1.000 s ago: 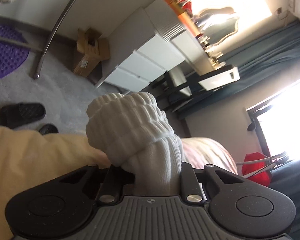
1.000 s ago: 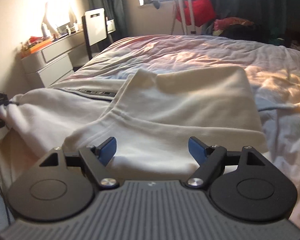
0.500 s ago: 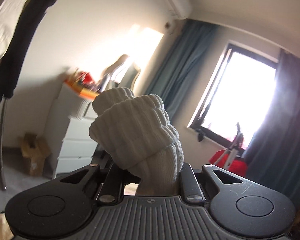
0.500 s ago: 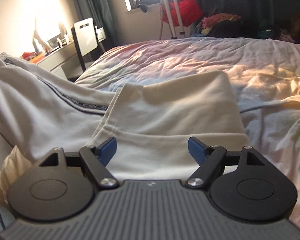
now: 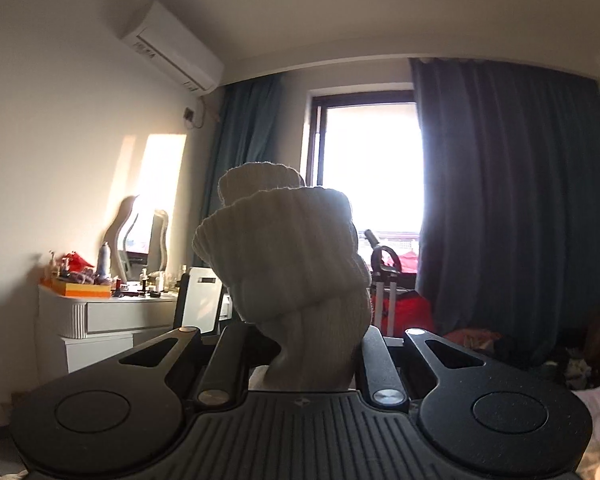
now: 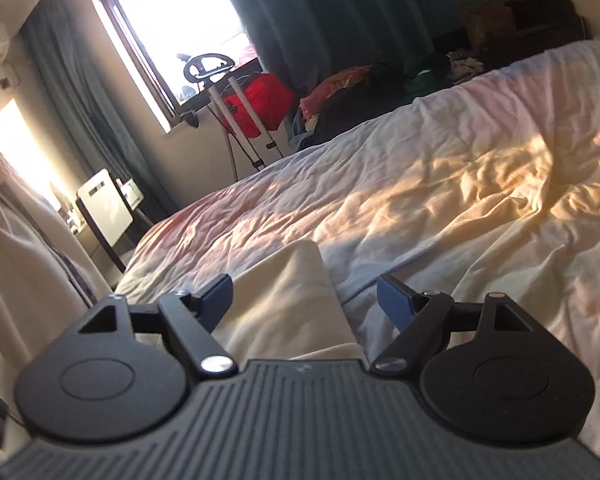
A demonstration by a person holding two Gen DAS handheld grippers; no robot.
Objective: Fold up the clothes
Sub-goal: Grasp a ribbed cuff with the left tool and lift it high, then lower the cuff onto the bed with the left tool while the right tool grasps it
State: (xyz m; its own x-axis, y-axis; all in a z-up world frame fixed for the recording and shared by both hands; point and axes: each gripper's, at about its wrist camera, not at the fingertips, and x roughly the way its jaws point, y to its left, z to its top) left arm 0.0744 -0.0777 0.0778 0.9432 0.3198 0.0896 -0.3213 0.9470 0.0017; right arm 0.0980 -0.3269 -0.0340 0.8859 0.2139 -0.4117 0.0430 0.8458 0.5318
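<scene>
Left wrist view is showing the left gripper [image 5: 300, 344] clenching a bunched ribbed cuff [image 5: 284, 264] of a cream garment; the knit is filling the gap between the jaws and bulging up and forward past them, blocking much of the window [image 5: 370, 168] behind. The cuff is looking thick, soft and springy, so it is probably compressing under the grip rather than slipping, and the ribbing is likely giving good purchase. The garment seems light, but whatever hangs from the cuff is out of sight in this view, so its drag is hard to judge.

Right wrist view is showing the right gripper [image 6: 304, 300] with its blue-padded jaws standing wide apart and holding nothing. A cream folded panel of the garment [image 6: 288, 292] is lying flat on the bed [image 6: 440, 200], running forward between the jaws and just below them; whether the pads are touching it I cannot tell. More cream cloth with a dark stripe [image 6: 28, 248] is rising at the left edge of this view, apparently lifted off the bed.

The cloth is limp and will be sagging wherever it is unsupported, so an edge or corner of the flat panel looks the soundest place for the free jaws to pinch, taking both layers together so the fold is not sliding apart.
</scene>
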